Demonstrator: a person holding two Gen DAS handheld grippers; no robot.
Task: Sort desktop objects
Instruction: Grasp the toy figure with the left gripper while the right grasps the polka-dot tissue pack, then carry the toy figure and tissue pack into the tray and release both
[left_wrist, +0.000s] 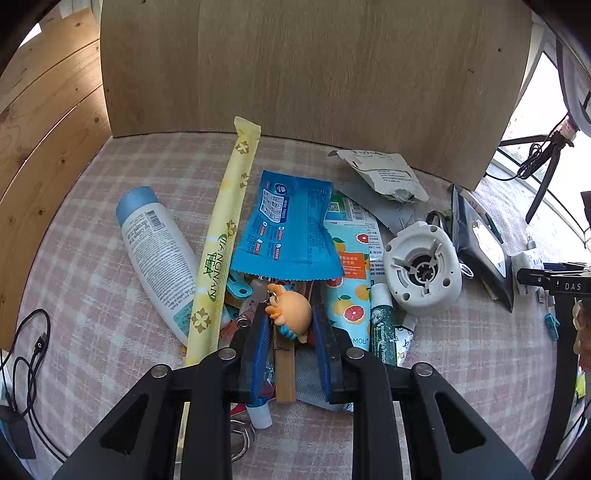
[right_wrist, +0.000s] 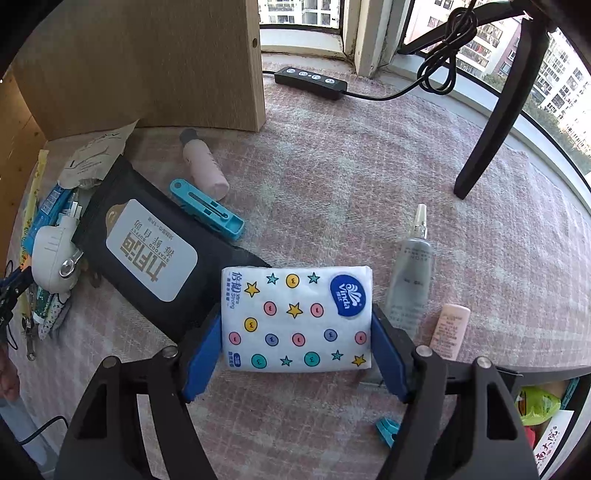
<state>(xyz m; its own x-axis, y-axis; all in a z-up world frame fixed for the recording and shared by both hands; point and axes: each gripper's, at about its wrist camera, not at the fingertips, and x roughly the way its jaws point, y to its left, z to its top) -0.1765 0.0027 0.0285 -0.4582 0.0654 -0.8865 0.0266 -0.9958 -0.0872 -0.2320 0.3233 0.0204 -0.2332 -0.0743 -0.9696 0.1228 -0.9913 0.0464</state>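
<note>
My left gripper has its blue pads on both sides of an orange cartoon keychain figure and is shut on it, over a pile with a wooden clothespin, a blue sachet, a yellow tea stick and a white bottle. My right gripper is shut on a white Vinda tissue pack with stars and dots, held just above the pink checked cloth.
A wooden panel stands behind the pile. A white round device, a black wipes pack, a teal clip, a pink bottle, a grey spray bottle, a pink tube and a black stand leg lie around.
</note>
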